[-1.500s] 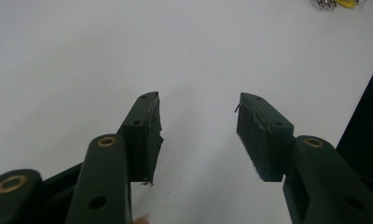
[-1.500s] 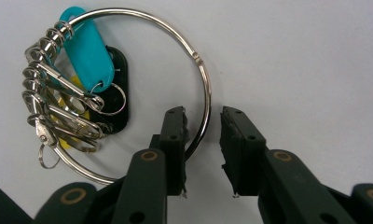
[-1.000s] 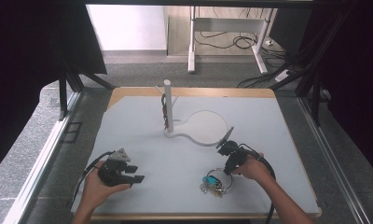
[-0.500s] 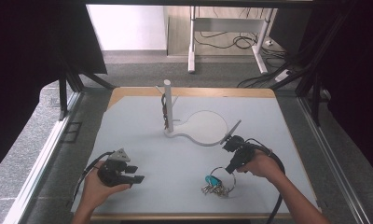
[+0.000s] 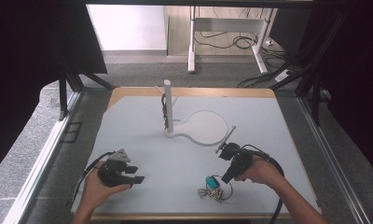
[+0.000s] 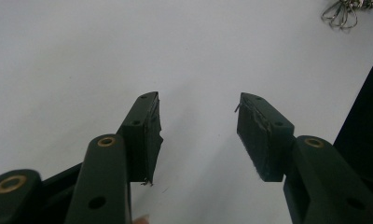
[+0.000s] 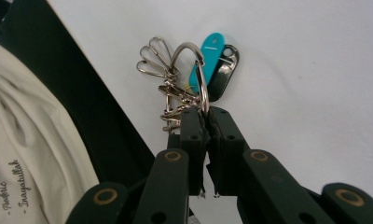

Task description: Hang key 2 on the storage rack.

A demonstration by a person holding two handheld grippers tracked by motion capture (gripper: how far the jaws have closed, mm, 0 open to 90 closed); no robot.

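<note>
Right gripper view: key ring pinched in right hand-held gripper.

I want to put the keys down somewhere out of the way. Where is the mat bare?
Bare mat lies left of the white stand, and another wide patch between the left gripper and the key bunch. The far right corner beyond the stand's round base is free too. It is crowded around the right gripper.

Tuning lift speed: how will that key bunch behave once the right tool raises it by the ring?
Likely floppy: the key bunch is loose clips and tags strung on one ring, so they should dangle and swing. Probably light. The ring is thin smooth metal, so it may pivot or slip between the right tool's pads.
</note>
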